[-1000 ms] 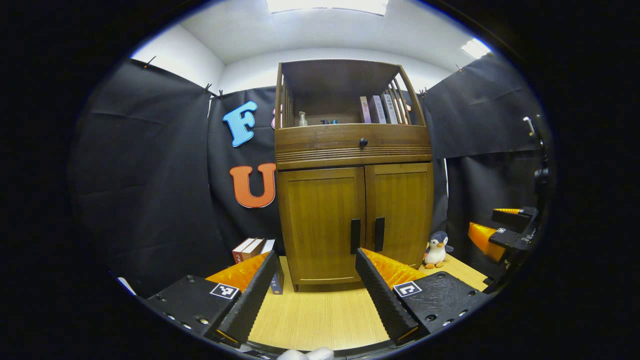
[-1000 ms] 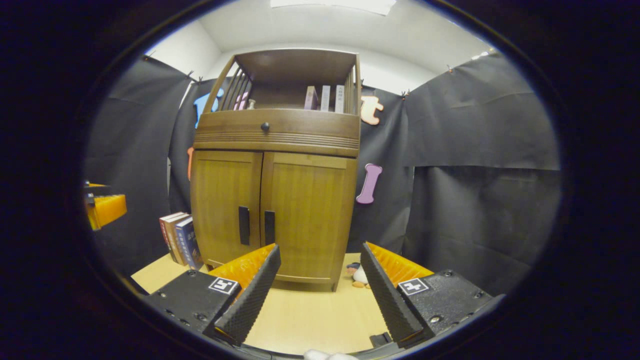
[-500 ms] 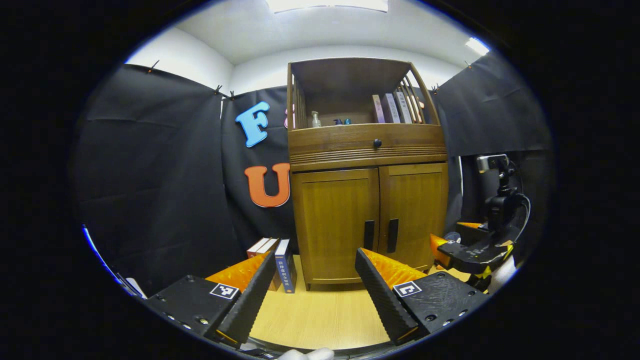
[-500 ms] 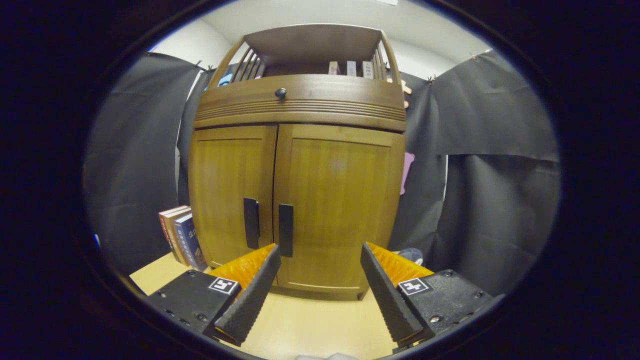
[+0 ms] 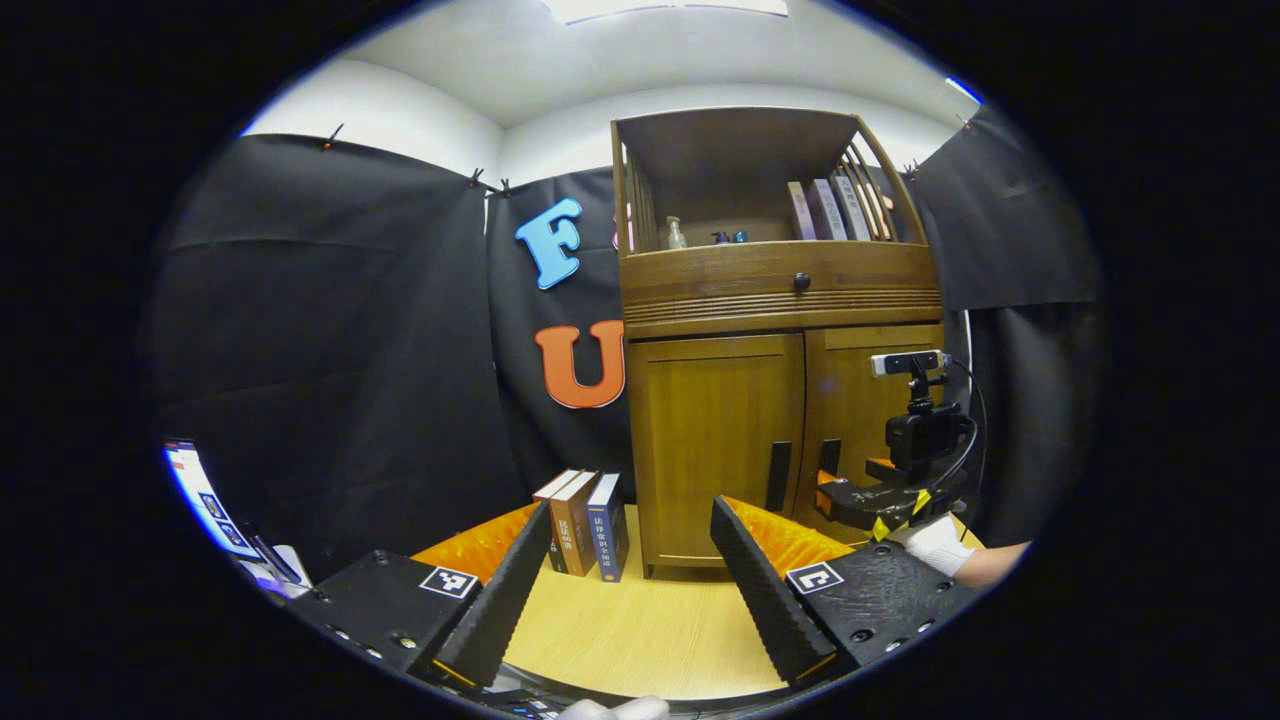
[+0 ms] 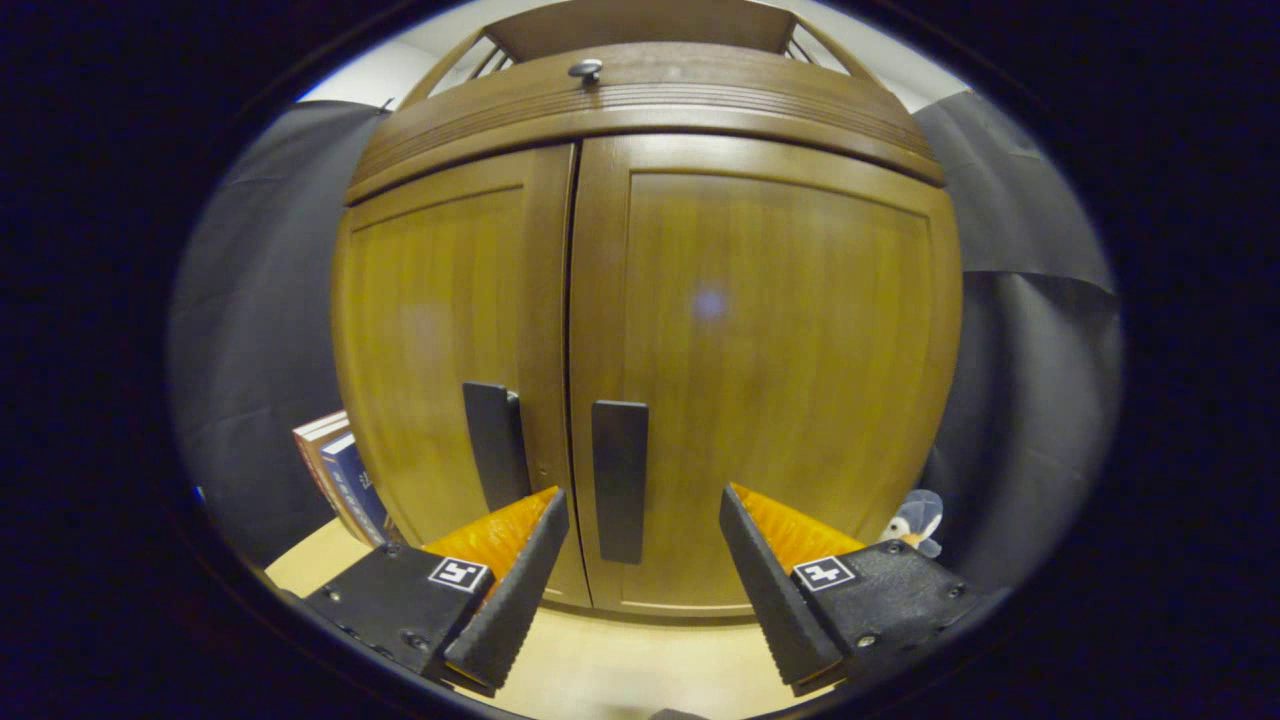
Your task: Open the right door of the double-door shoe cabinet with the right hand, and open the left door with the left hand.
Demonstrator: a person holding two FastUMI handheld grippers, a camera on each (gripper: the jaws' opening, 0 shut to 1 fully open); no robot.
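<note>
The brown wooden double-door shoe cabinet (image 6: 650, 330) stands on the pale wooden counter (image 5: 640, 640) with both doors shut. Compared with half a second ago, it looms much larger in the right gripper view: the right tool (image 6: 640, 570) has closed in, fingers spread, with the right door's black vertical handle (image 6: 619, 478) just ahead between them, not yet gripped. The left door's black handle (image 6: 492, 445) sits beside it. In the left gripper view the cabinet has slid rightward, and the right tool (image 5: 850, 497), held by a white-gloved hand (image 5: 932, 543), now reaches the door fronts. The left tool (image 5: 630, 590) hangs back from the cabinet, fingers spread and holding nothing.
</note>
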